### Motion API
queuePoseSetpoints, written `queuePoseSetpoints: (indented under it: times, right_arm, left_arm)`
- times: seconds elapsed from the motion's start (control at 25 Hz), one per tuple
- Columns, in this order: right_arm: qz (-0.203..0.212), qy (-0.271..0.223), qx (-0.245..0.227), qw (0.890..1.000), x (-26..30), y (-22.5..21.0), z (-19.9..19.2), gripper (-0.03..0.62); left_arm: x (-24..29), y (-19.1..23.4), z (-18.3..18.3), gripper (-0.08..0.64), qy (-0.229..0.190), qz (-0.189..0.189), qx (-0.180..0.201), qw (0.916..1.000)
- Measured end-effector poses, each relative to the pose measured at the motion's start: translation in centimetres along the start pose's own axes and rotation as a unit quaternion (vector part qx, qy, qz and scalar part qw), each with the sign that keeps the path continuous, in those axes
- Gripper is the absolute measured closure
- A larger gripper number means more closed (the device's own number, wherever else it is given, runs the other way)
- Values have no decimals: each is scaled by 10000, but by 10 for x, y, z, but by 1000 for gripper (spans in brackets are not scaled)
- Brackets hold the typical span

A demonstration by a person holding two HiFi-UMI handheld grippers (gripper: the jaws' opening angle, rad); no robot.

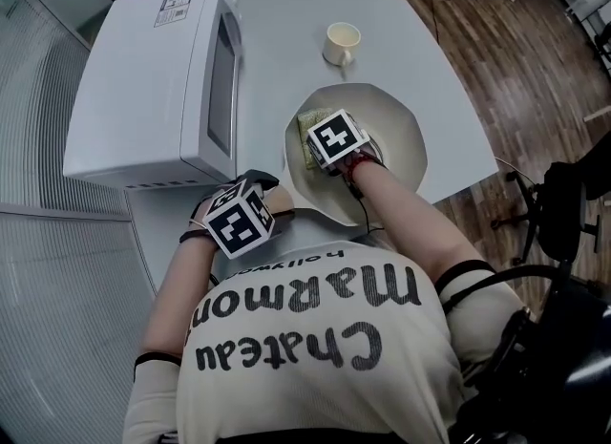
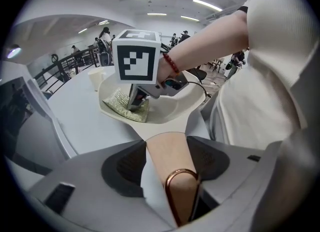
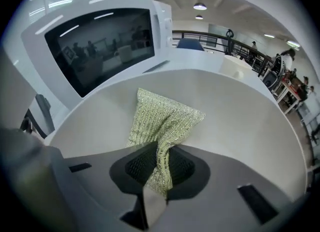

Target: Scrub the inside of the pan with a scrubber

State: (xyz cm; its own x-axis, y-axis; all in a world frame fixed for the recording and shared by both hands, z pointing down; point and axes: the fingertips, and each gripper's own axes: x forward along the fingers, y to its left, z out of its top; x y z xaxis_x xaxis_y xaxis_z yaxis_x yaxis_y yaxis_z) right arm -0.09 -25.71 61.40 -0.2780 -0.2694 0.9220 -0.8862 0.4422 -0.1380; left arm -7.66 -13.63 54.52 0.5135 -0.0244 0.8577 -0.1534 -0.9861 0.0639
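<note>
Scrubber [image 3: 167, 118]: soft, light mesh, probably crumples; my right gripper [image 3: 162, 168] clamped on its near edge. Pan [image 2: 170, 114]: rigid, smooth, likely slides; my left gripper [image 2: 167, 168] clamped on its handle [image 2: 167, 148].

Microwave [image 1: 153, 70] crowds the pan [image 1: 401, 137]; cup [image 1: 341, 43] seems well apart.

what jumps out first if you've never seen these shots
The right hand-held gripper pinches a glittery green-gold scrubber inside the cream pan, right in front of the person. The left hand-held gripper clamps the pan's tan handle. A big white microwave stands to the pan's left, with a cup beyond the pan.
</note>
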Motion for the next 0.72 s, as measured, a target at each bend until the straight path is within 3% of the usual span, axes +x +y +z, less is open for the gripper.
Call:
queuePoseSetpoints:
  times: [0.08,0.2,0.28,0.52,0.72]
  right_arm:
    - [-112,87,-91,9999,3,-7,-1,534]
    - [-700,-141,-772,9945,4,-29,14,534]
    - [-1072,-22,-1069,9885,1,-44,10,535]
    - [-1661,516,-1344,9756,-10,-101,-8,541]
    - [-2097,708,-1889,9567,-19,-134,-22,545]
  left_arm:
    - [0,0,0,290,-10,22,-33,10000]
    - [0,0,-1,293,-14,60,-81,9999]
    - [-1,-1,-2,298,-15,84,-130,9999]
    - [-2,1,-1,308,-55,130,-380,9992]
    - [-3,2,-1,315,-92,288,-648,9974]
